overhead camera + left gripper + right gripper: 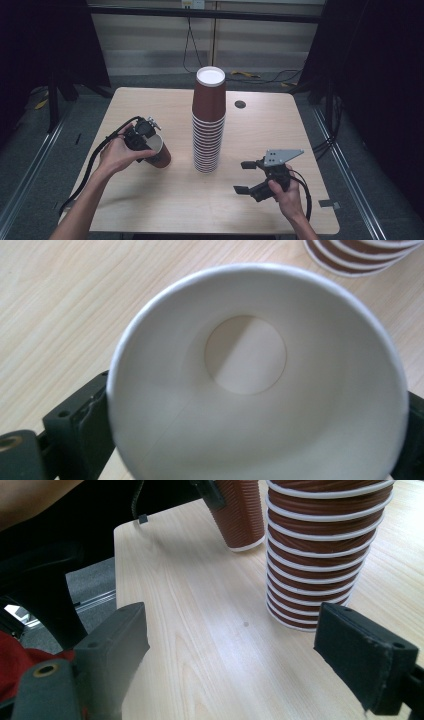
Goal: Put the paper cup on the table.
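Note:
A tall stack of brown ribbed paper cups [208, 120] stands upside down at the table's middle, and its base [320, 545] rises close ahead in the right gripper view. My left gripper [143, 138] is shut on a single brown cup [159, 151], tilted with its base near the table, left of the stack. The cup's white inside [255, 380] faces the left gripper's camera, a black jaw at each side of the rim. The same cup [239, 511] appears beyond the stack's left side. My right gripper [245, 176] is open, low over the table right of the stack, holding nothing.
The light wooden table [165, 200] has a small dark round hole [240, 104] at the back right. Black cables trail from both grippers across the table's near edge. Dark curtains and metal floor rails flank the table.

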`<state>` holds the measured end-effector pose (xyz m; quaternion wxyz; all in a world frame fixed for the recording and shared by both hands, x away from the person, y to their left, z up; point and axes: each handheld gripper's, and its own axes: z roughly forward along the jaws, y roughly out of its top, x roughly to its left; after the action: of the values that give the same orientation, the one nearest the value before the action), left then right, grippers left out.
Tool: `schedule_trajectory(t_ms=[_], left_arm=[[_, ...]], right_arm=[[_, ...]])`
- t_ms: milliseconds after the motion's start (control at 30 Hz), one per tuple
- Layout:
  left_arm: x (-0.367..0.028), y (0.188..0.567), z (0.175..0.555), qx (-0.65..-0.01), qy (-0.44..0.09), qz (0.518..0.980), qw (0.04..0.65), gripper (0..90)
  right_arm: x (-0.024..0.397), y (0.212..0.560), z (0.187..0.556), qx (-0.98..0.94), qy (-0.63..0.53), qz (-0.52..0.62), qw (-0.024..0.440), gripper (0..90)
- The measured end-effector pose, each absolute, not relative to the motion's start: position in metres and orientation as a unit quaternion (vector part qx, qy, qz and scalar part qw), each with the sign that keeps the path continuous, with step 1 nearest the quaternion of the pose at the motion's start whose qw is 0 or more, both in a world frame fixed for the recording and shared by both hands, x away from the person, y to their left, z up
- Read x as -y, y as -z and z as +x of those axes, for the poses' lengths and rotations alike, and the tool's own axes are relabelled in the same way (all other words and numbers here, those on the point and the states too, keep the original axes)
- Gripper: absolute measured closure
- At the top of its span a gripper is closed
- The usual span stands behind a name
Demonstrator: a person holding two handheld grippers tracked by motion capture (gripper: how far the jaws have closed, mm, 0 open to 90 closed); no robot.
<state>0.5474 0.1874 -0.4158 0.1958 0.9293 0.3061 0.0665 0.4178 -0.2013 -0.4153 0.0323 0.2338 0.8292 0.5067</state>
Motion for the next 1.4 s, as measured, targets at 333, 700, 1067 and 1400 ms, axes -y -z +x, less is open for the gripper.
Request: schedule_trajectory(t_ms=[333, 700, 1067, 1400], left_arm=[[-0.192, 0.431, 0.547, -0.317, -0.059, 0.912, 0.254, 4.6], [-0.196, 0.453, 0.542, -0.302, -0.068, 0.902, 0.303, 12.8], [-0.204, 0.463, 0.536, -0.307, -0.069, 0.890, 0.330, 14.7], [-0.220, 0.471, 0.534, -0.318, -0.058, 0.883, 0.341, 15.5]], right_arm=[[0.201, 0.416, 0.418, -0.829, -0.506, 0.234, 0.031, 13.5], [0.201, 0.417, 0.418, -0.831, -0.504, 0.235, 0.030, 13.5], [0.201, 0.417, 0.417, -0.829, -0.507, 0.235, 0.031, 13.4], [0.201, 0.417, 0.417, -0.830, -0.505, 0.236, 0.031, 13.5]])
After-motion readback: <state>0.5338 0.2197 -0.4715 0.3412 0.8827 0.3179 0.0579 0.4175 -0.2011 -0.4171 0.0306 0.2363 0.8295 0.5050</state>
